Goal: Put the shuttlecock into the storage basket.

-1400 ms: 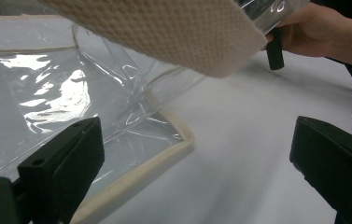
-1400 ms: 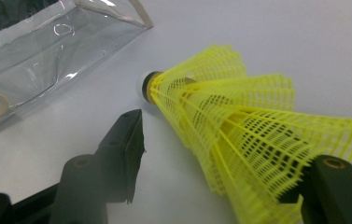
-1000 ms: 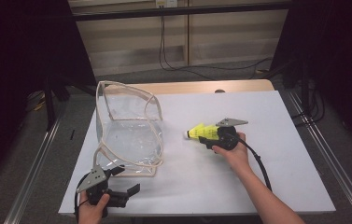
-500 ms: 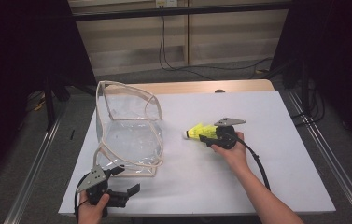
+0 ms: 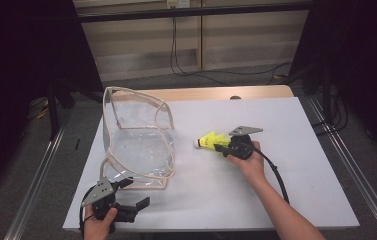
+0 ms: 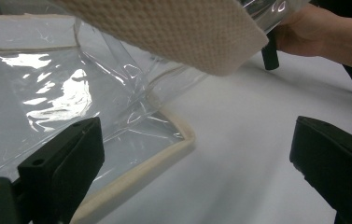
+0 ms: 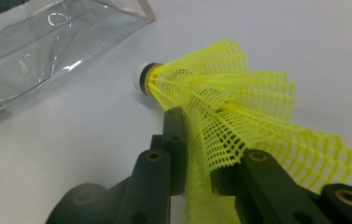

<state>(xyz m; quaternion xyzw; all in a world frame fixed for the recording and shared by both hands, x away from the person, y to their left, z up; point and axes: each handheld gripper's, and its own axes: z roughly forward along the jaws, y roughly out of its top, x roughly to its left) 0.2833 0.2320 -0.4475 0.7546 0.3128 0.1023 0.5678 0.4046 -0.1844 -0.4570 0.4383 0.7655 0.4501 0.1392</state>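
Observation:
A yellow plastic shuttlecock (image 5: 207, 141) with a white cork lies on the white table (image 5: 296, 130), cork toward the bag. My right gripper (image 5: 220, 147) comes at it from the right. Its jaws have just been closing and now pinch the mesh skirt of the shuttlecock (image 7: 220, 102) between them, as the right gripper view (image 7: 197, 149) shows. A clear plastic bag (image 5: 136, 145) with beige trim stands at the left. My left gripper (image 5: 135, 192) rests open at the table's front left, just before the bag's near corner (image 6: 173, 140), with nothing between its jaws (image 6: 197, 154).
The bag's woven beige handle (image 6: 173, 32) hangs over the left gripper's view. The right hand (image 6: 313, 32) is visible beyond it. A cable (image 5: 276, 175) trails from the right gripper along the forearm. Metal rails (image 5: 346, 165) flank the table on both sides.

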